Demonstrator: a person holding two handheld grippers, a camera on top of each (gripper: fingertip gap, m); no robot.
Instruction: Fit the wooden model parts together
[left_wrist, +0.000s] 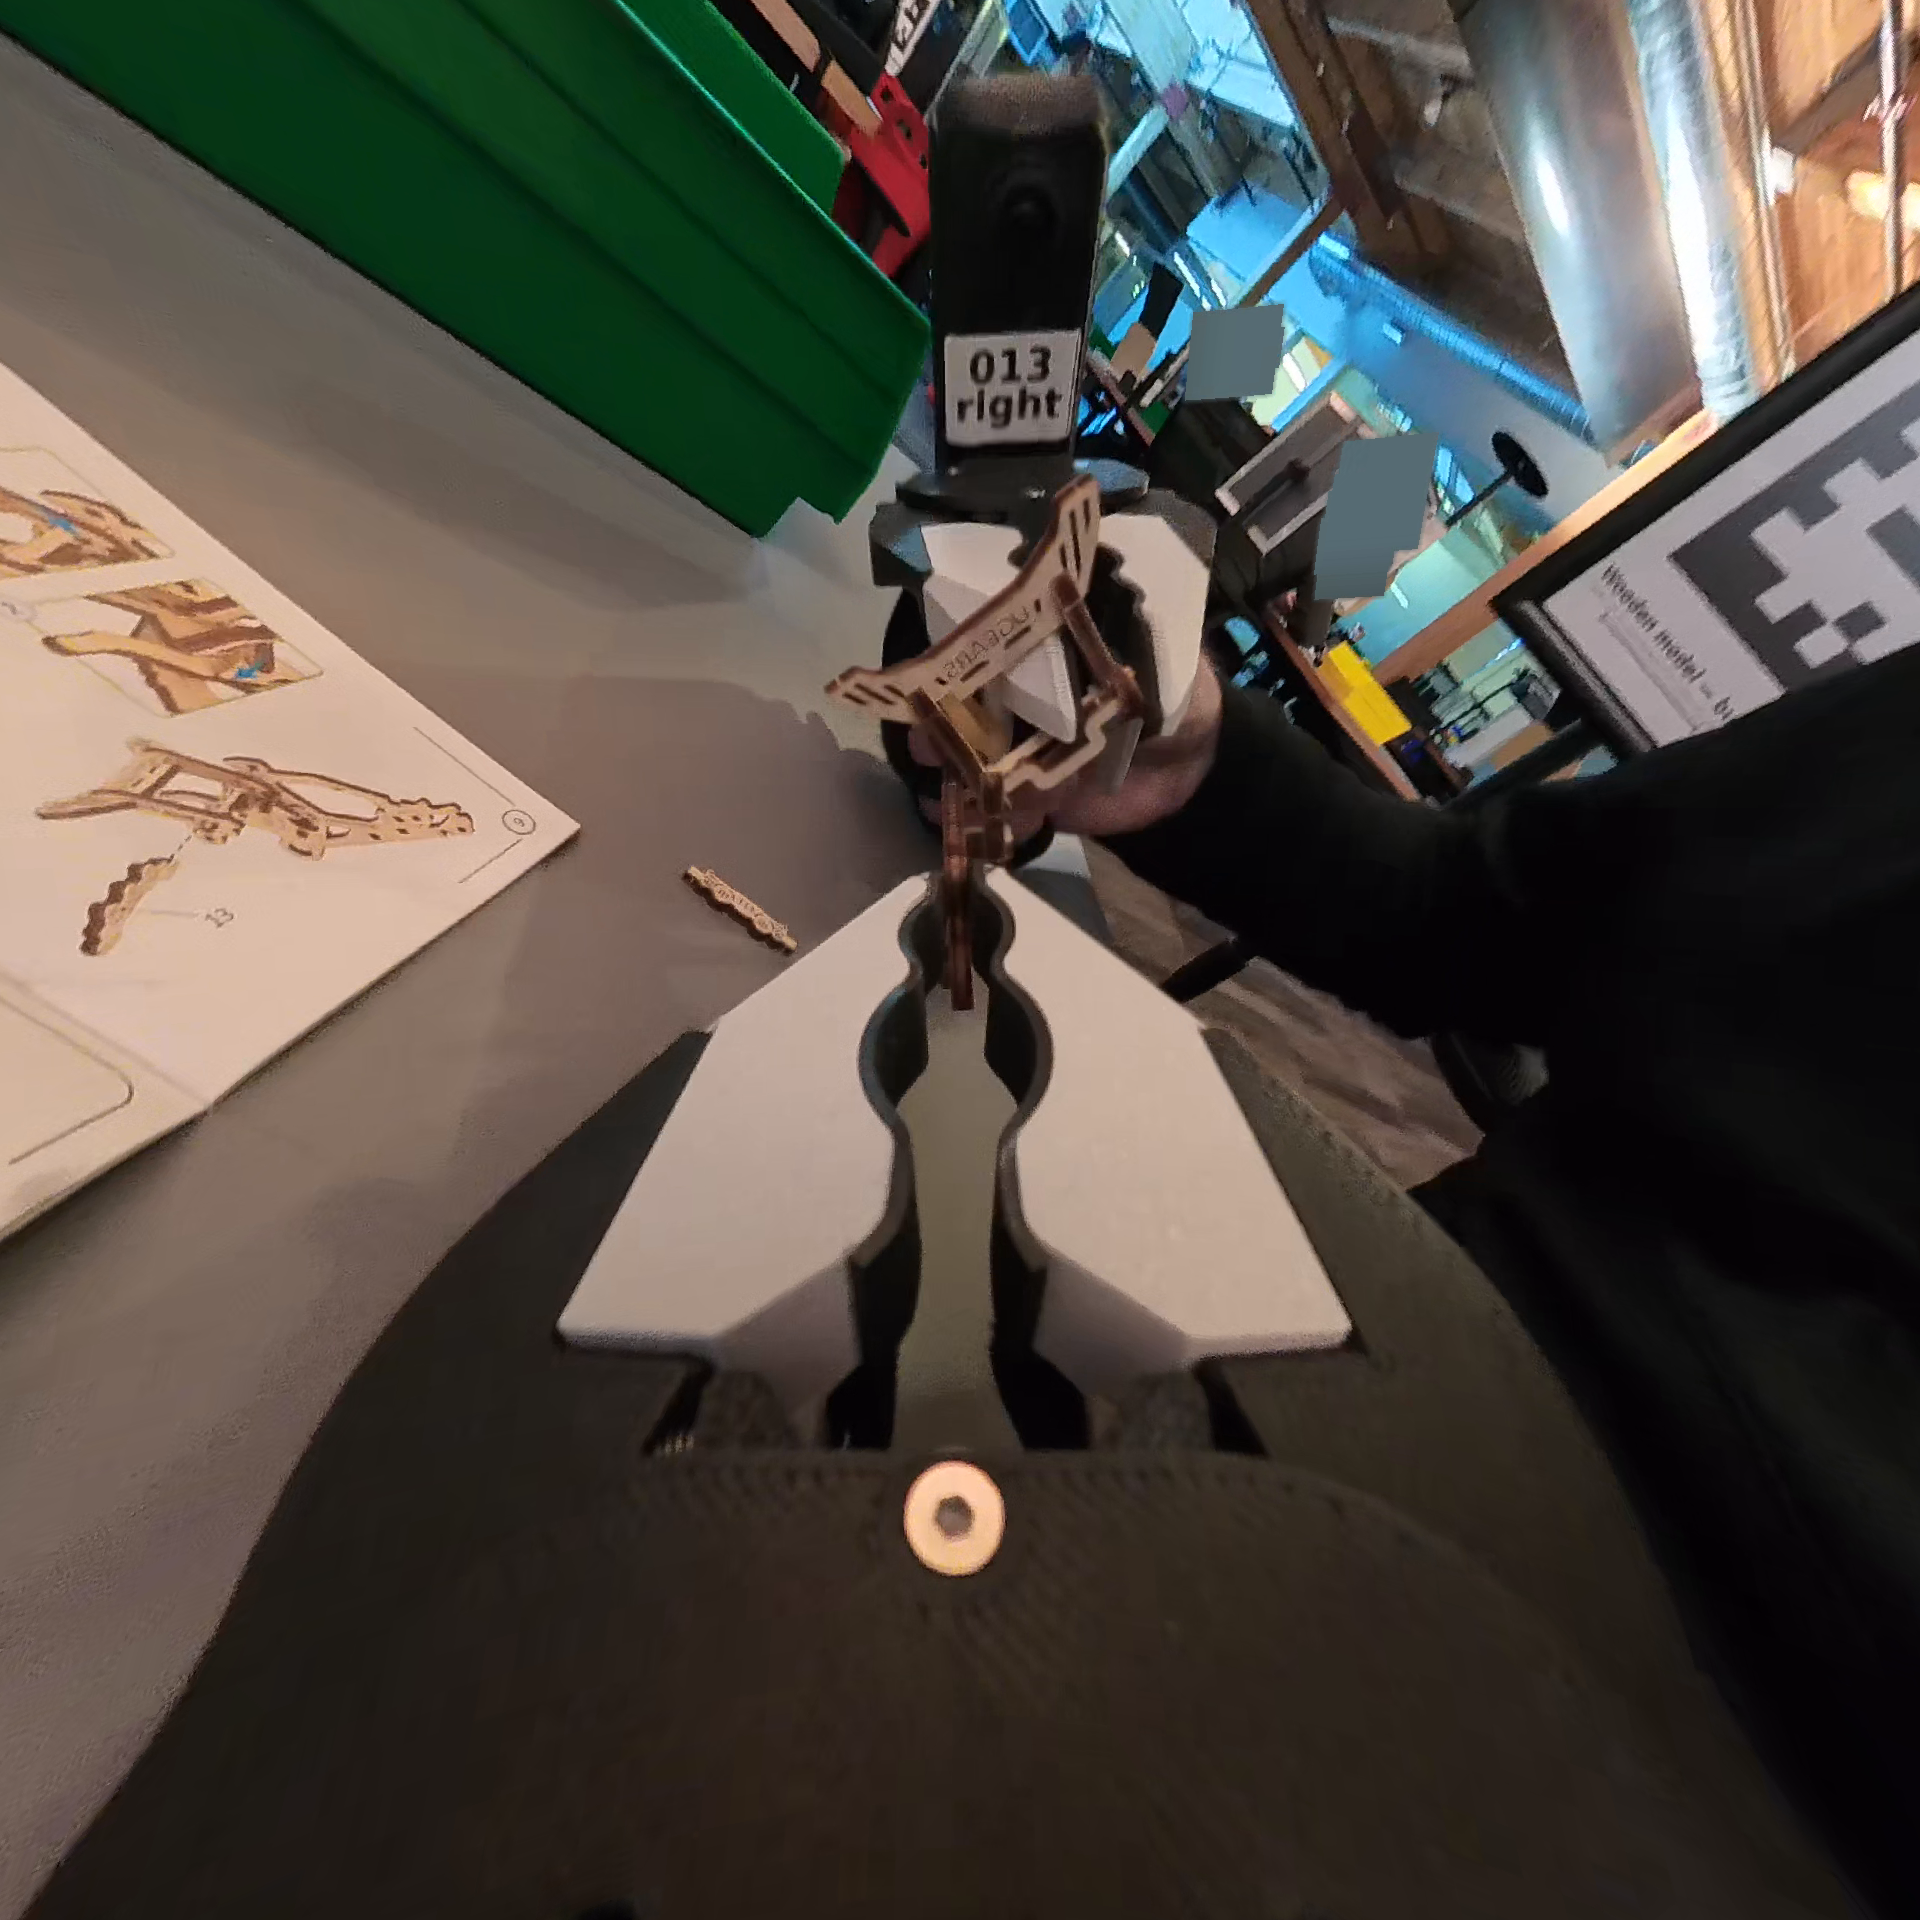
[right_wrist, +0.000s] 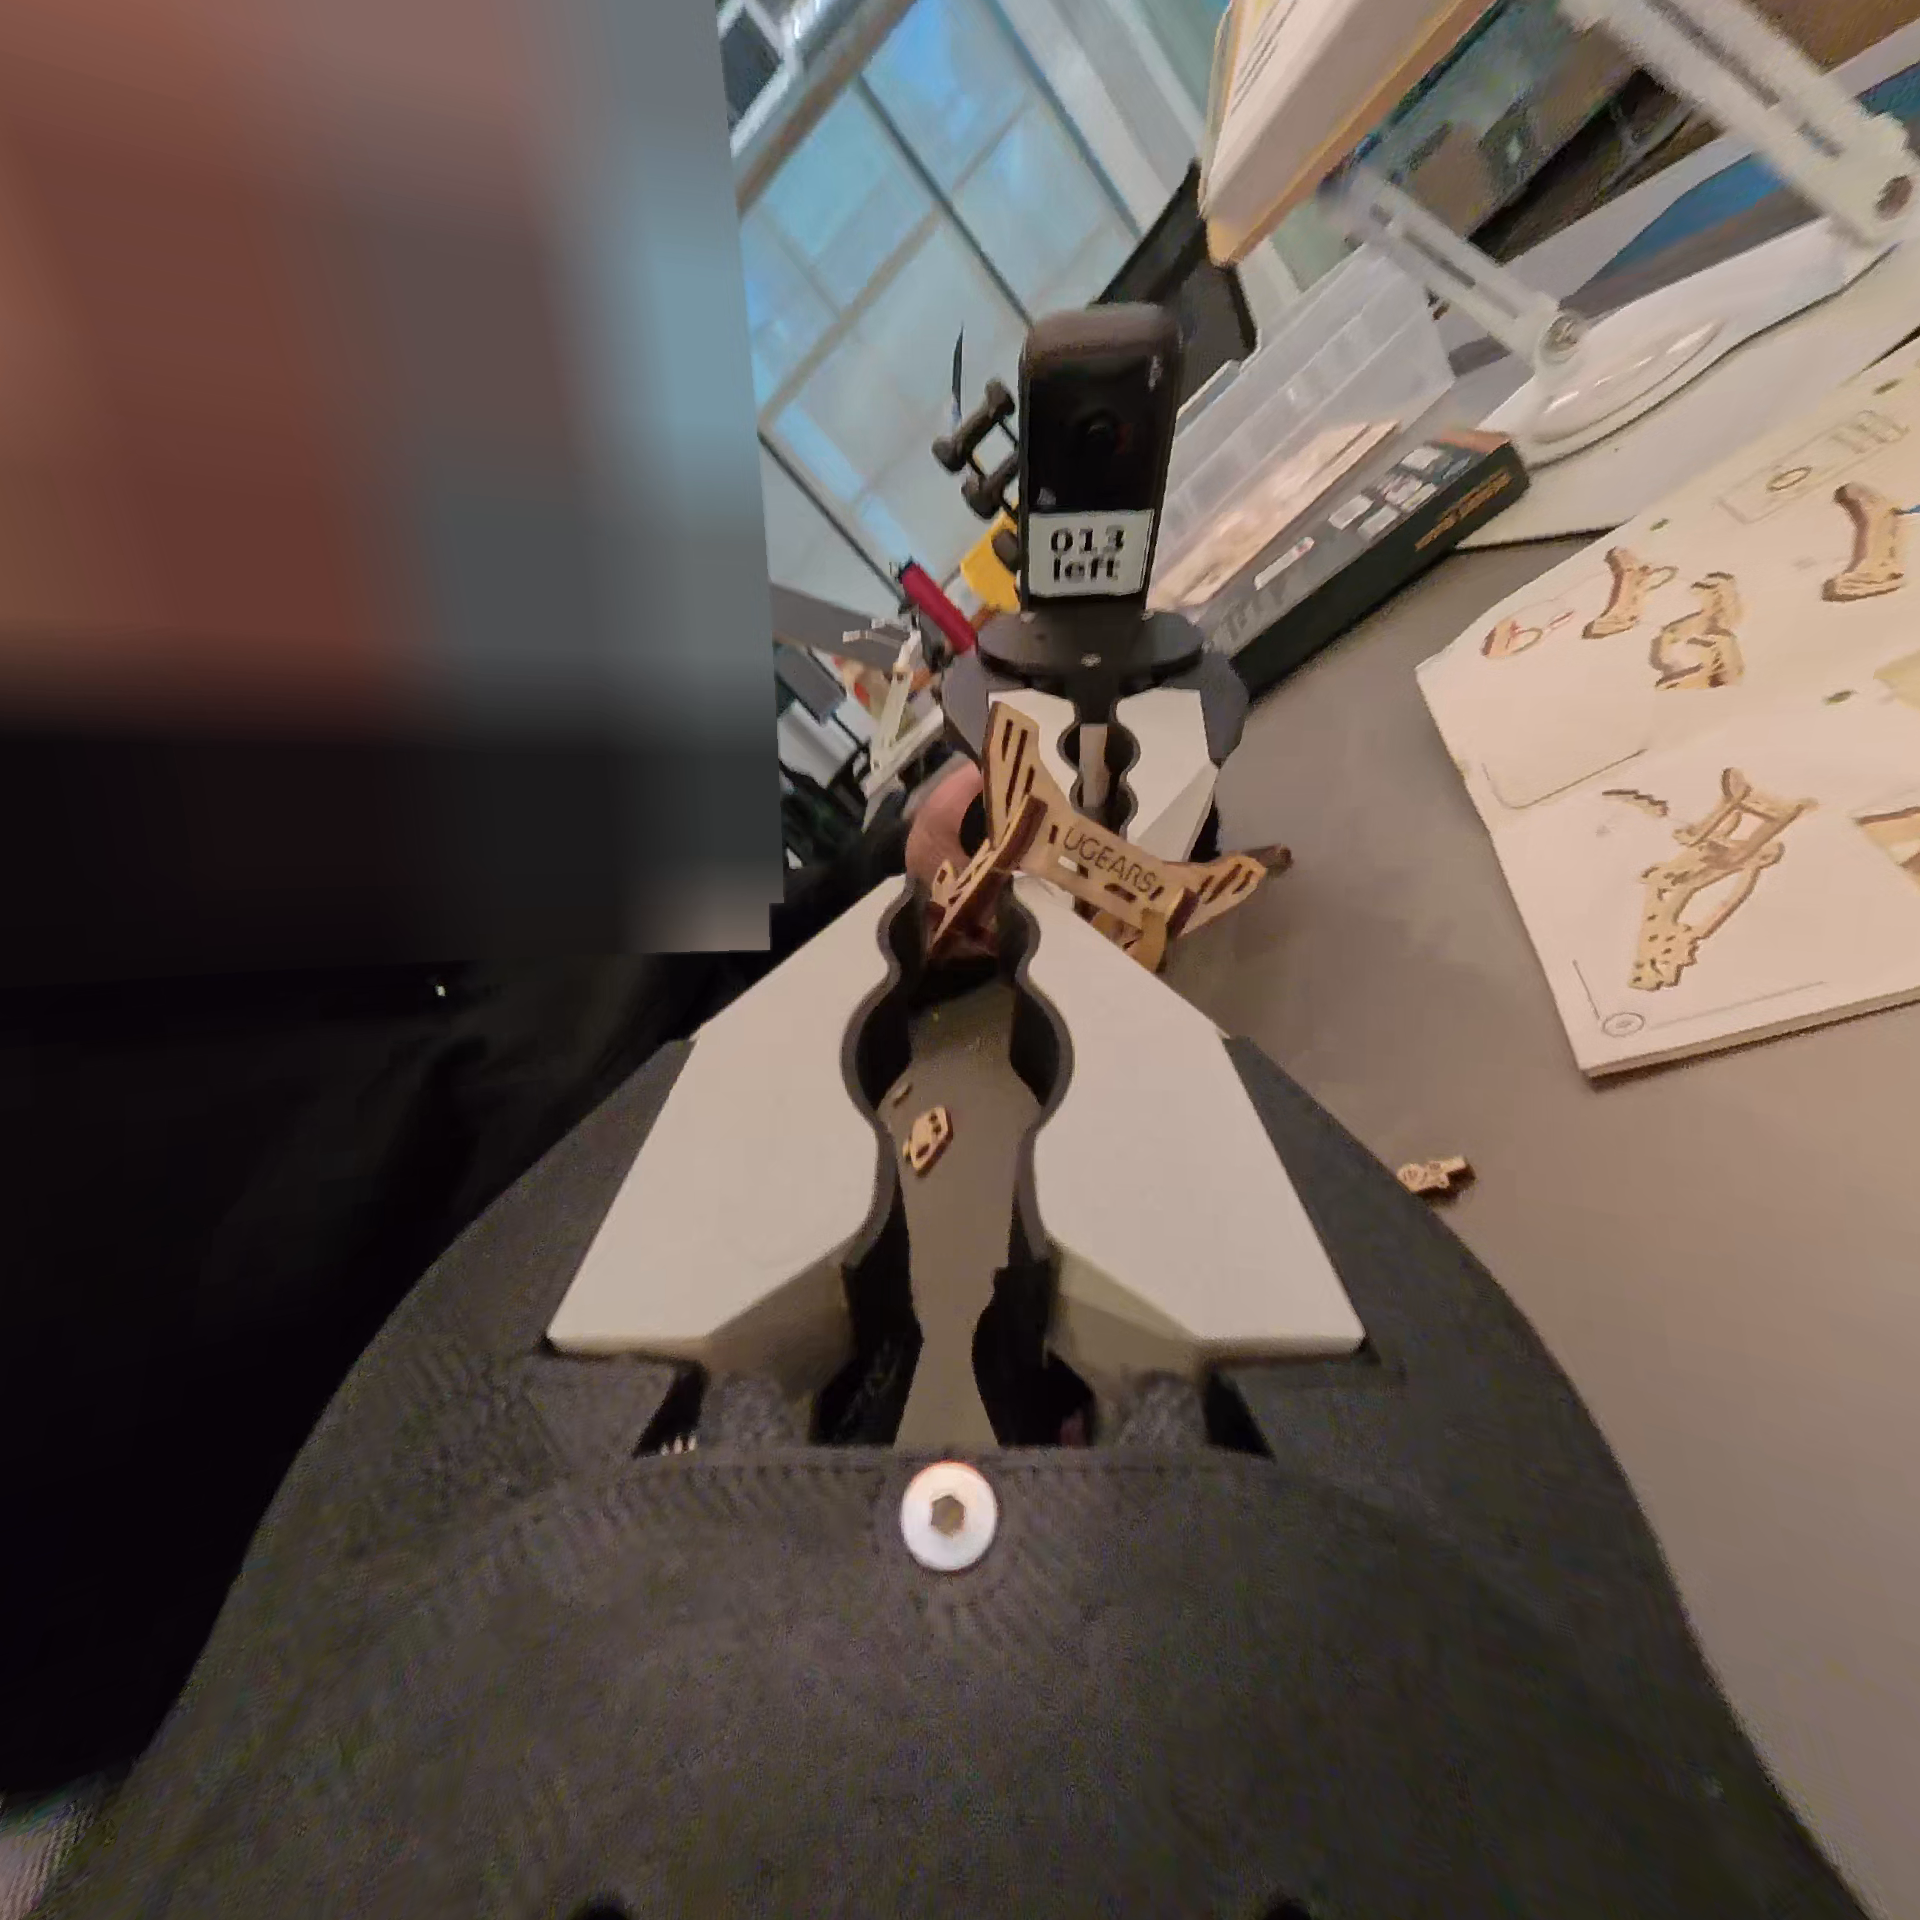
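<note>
A part-built wooden model of light laser-cut plywood hangs in the air between both grippers, above the grey table. My left gripper is shut on a thin dark strut at the model's lower end. My right gripper faces it from behind and grips the model's frame. In the right wrist view the right gripper is shut on one side of the model, and the left gripper holds the far side. A person's hand in a black sleeve holds the right gripper.
An instruction sheet lies on the table, also in the right wrist view. Loose wooden pieces lie nearby: a strip and two small parts. Green bins stand behind; a dark box and a white lamp base sit beyond. Only a small space, under 4 cm, lies between the two pairs of fingers.
</note>
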